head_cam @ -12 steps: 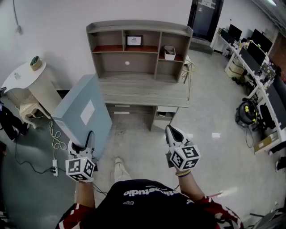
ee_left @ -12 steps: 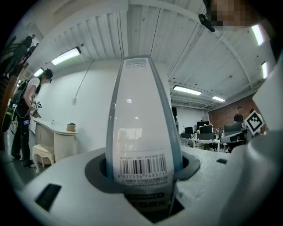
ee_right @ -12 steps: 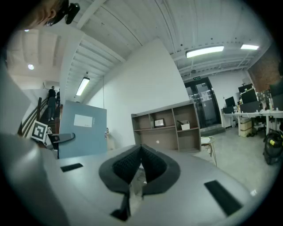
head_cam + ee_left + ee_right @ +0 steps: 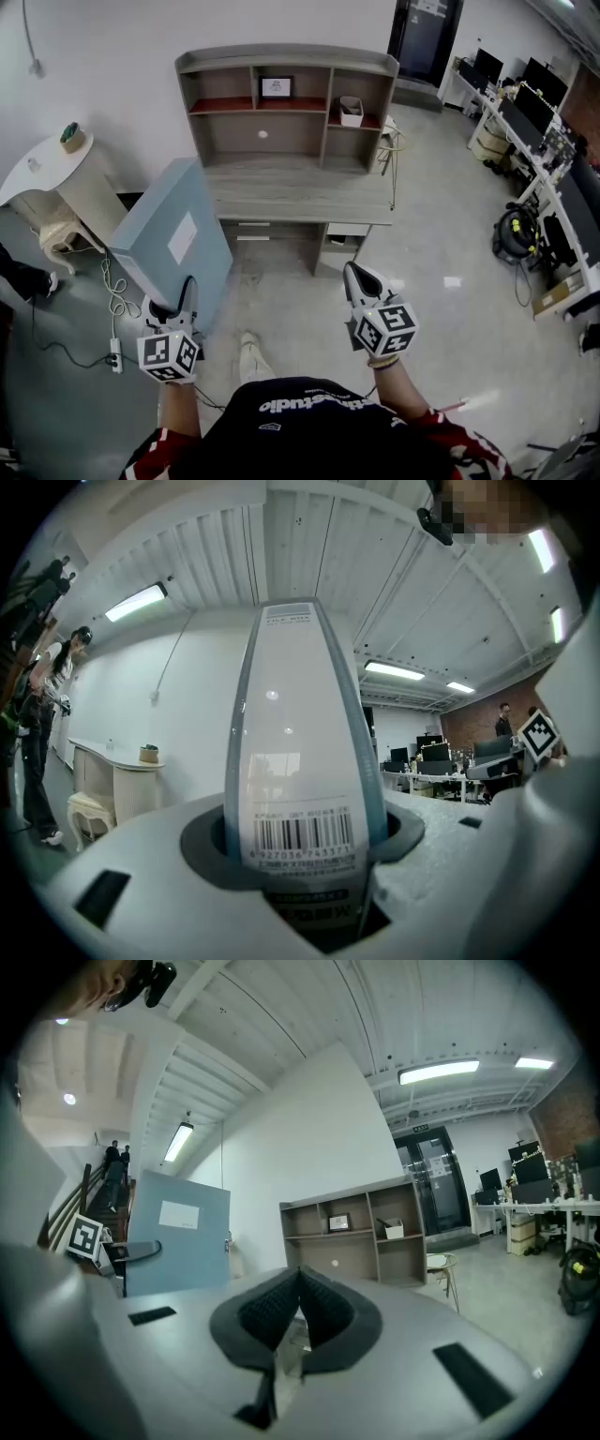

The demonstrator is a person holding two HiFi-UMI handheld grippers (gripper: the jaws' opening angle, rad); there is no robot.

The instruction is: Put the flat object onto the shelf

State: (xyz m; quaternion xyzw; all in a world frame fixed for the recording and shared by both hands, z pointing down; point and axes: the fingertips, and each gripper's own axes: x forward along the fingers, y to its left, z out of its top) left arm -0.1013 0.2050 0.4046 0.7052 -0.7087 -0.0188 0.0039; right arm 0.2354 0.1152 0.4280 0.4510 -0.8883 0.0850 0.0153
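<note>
Carry step: my left gripper (image 4: 184, 298) pinches the lower edge of the flat file box (image 4: 173, 239), held upright and well short of the shelf (image 4: 281, 105). My right gripper (image 4: 356, 277) is pressed together, empty. Next move, as I judge it: advance, then lift the box to an open compartment.

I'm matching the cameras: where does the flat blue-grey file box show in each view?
Head view: flat blue-grey file box left of centre, in the left gripper.
Left gripper view: box centre, spine-on between the jaws.
Right gripper view: box left of centre.
Shared landmark: grey wooden shelf unit, head and right gripper views only.
</note>
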